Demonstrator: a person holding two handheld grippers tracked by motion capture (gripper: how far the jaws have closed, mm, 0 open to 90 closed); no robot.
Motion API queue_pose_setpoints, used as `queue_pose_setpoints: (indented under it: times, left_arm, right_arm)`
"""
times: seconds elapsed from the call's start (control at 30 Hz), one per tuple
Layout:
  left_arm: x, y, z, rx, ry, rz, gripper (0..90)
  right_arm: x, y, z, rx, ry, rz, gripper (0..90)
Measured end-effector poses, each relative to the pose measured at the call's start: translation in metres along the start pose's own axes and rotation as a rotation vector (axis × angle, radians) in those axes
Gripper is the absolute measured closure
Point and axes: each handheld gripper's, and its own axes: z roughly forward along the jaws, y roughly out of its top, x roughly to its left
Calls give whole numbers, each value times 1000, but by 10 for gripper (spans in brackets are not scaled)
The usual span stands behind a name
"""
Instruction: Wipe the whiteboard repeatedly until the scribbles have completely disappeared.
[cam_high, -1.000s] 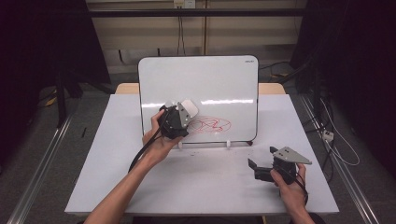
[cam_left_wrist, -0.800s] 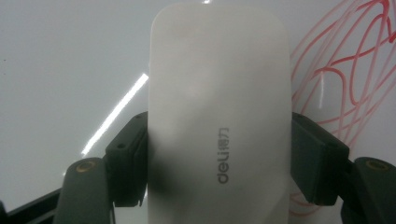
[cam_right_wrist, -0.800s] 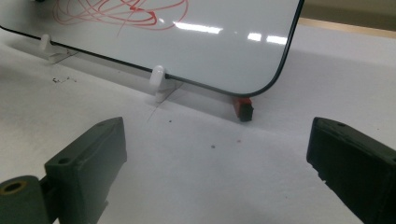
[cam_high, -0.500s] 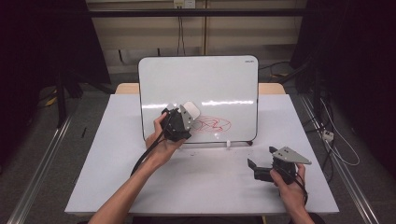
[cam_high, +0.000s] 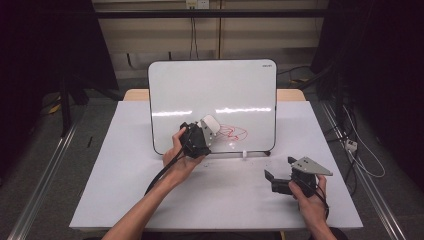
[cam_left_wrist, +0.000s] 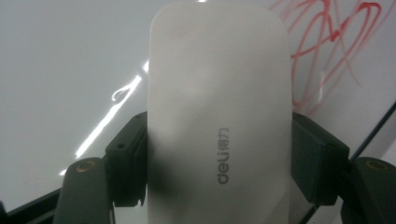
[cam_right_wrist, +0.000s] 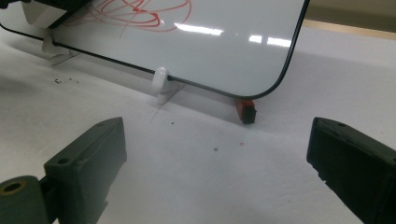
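A white whiteboard (cam_high: 210, 95) stands upright at the middle of the table, with a red scribble (cam_high: 232, 132) low on its right half. My left gripper (cam_high: 205, 132) is shut on a white eraser (cam_high: 209, 125) and holds it against the board just left of the scribble. In the left gripper view the eraser (cam_left_wrist: 219, 93) sits clamped between both black jaws, and the scribble (cam_left_wrist: 327, 56) lies at the upper right. My right gripper (cam_high: 272, 181) rests open near the table's front right; nothing is between its jaws (cam_right_wrist: 219, 172).
The board rests on small white feet (cam_right_wrist: 160, 84) on the white table top (cam_high: 125, 190). A small red and black piece (cam_right_wrist: 246, 110) lies under the board's lower right corner. Dark floor, rails and cables surround the table.
My left gripper has slid the eraser to the right and slightly down along the board, closer to the red scribble. The right gripper has stayed where it was.
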Motion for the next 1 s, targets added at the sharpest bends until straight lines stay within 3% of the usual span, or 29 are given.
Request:
queue_pose_setpoints:
  times: [0.17,0.37,0.43,0.77,0.83,0.9,0.93,1.0]
  left_arm:
    - [-6,-1,-1,5,-4,35,308]
    - [0,-2,0,-5,-41,24,308]
    - [4,-1,-1,0,-34,25,308]
    - [48,0,-6,1,15,-45,309]
    - [56,-1,-8,-1,17,-78,309]
    - [57,-1,-7,-6,24,-108,310]
    - [55,0,-7,1,42,-97,309]
    - [52,1,-7,4,50,-115,309]
  right_arm:
    - [0,0,0,0,2,1,45]
    - [0,0,-1,1,5,-2,46]
    - [0,0,-1,0,6,-1,45]
    - [0,0,-1,1,8,-2,45]
    - [0,0,-1,0,9,0,45]
    - [-1,0,-1,-2,5,2,45]
    - [-1,0,-1,-2,4,4,45]
    - [-1,0,-1,-1,6,0,45]
